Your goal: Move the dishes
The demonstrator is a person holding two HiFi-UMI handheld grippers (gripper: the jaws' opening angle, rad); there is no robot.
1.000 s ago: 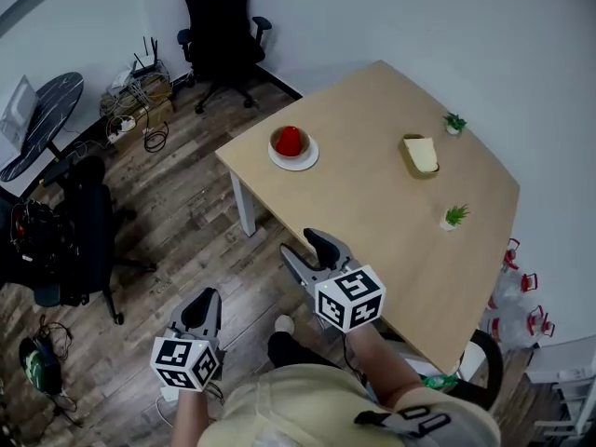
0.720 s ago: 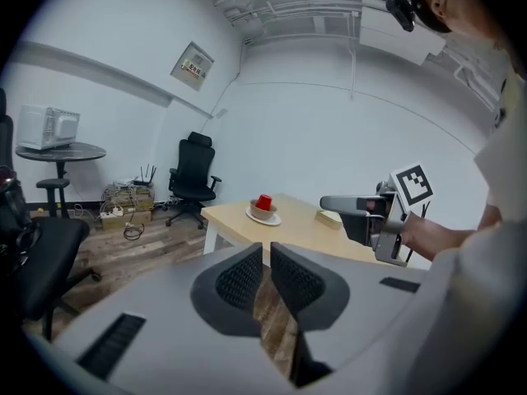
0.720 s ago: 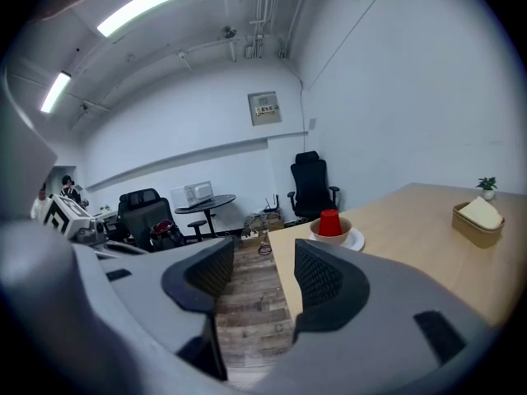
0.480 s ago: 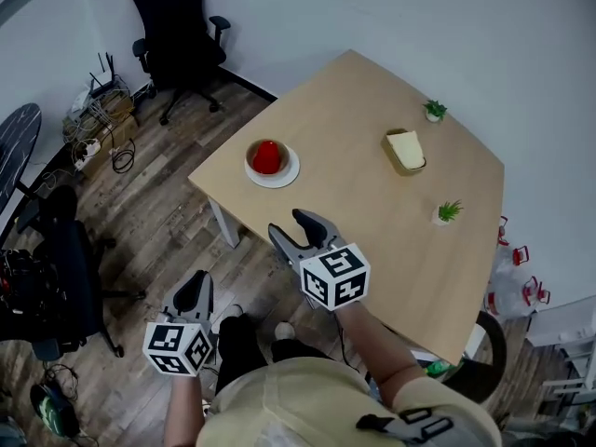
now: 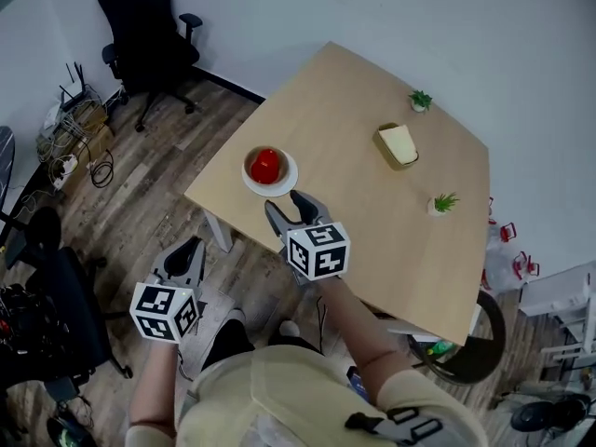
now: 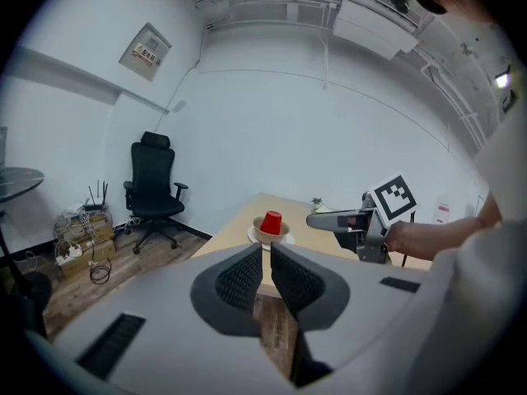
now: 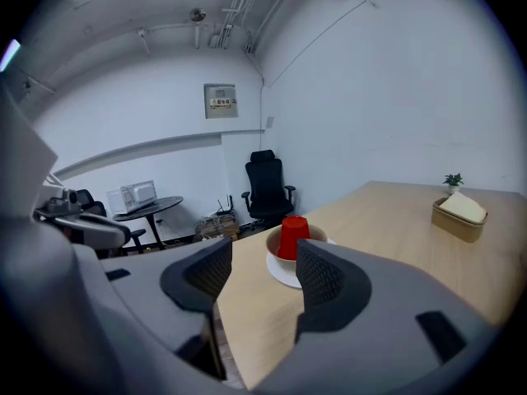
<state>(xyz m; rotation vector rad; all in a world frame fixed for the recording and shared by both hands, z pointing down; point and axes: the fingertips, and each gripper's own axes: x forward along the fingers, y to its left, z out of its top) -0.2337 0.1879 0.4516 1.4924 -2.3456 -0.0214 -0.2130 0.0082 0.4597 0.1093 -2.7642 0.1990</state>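
A red cup [image 5: 265, 164] stands upside down in a beige bowl on a white plate [image 5: 280, 186], near the left corner of the wooden table [image 5: 354, 212]. My right gripper [image 5: 286, 205] hovers at the table's near edge, just short of the plate. It is open, its jaws have just been opening a little wider, and nothing is between them. In the right gripper view the cup [image 7: 291, 235] shows between the open jaws, farther off. My left gripper [image 5: 189, 248] is shut and empty over the floor, left of the table; in its view the cup [image 6: 271, 221] lies ahead.
A small wooden box [image 5: 397, 145] with a pale block in it and two tiny potted plants [image 5: 420, 100] [image 5: 443, 203] sit on the table's far side. A black office chair [image 5: 140, 35] and a tangle of cables [image 5: 74, 128] are on the wood floor at the left.
Both grippers have moved forward toward the table. The right one has come from outside the table's edge to just short of the plate. The left stays over the floor.
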